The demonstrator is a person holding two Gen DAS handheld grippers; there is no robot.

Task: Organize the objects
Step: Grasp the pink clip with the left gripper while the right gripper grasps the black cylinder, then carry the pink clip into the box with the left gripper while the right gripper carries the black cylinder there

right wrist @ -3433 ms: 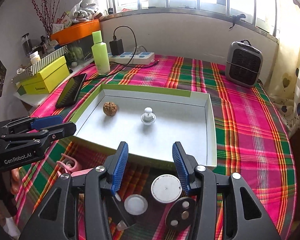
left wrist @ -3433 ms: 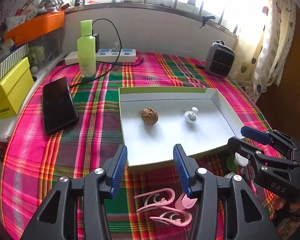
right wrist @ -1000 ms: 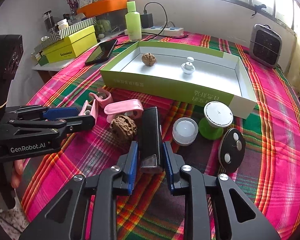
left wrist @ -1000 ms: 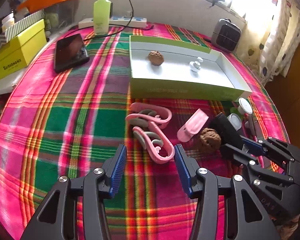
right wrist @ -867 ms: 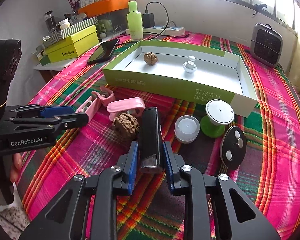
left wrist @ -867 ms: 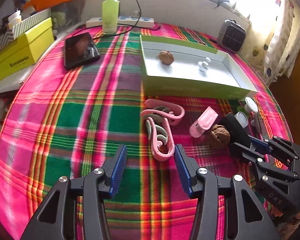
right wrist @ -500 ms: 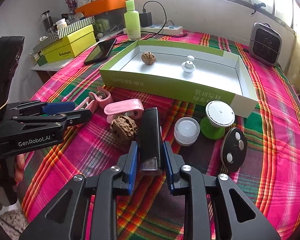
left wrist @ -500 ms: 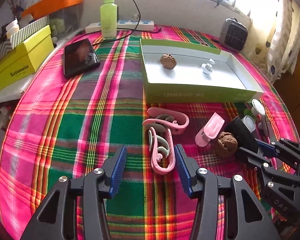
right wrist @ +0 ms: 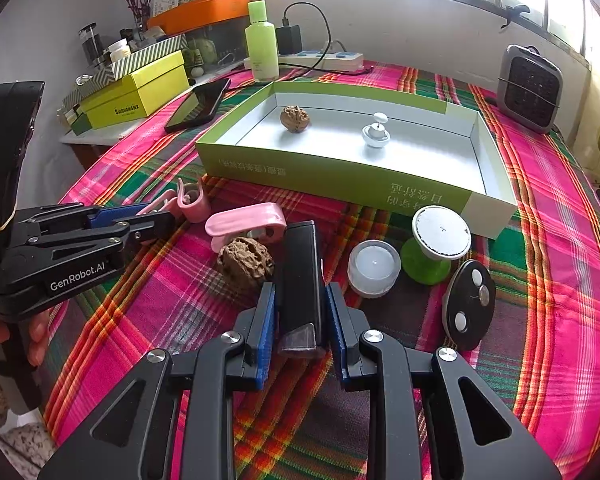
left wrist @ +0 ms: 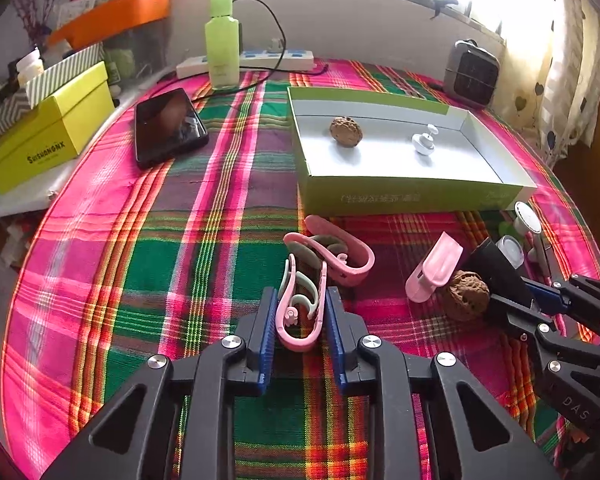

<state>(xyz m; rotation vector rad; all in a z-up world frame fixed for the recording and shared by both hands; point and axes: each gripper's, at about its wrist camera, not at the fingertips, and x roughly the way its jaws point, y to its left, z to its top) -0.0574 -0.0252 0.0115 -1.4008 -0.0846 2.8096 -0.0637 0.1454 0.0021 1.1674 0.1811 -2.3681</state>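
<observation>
The left gripper [left wrist: 301,312] is closing on a pink clip [left wrist: 300,308] lying between its blue pads on the plaid surface [left wrist: 140,272]. The right gripper [right wrist: 301,320] clamps a black bar [right wrist: 300,280] beside a walnut [right wrist: 246,262]. Beyond sits a green box [right wrist: 340,178] holding 1 walnut and 1 white knob.

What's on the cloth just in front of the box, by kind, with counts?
pink clips: 3
walnut: 1
black bar: 1
white cap: 1
green knob: 1
black oval: 1
Total: 8
</observation>
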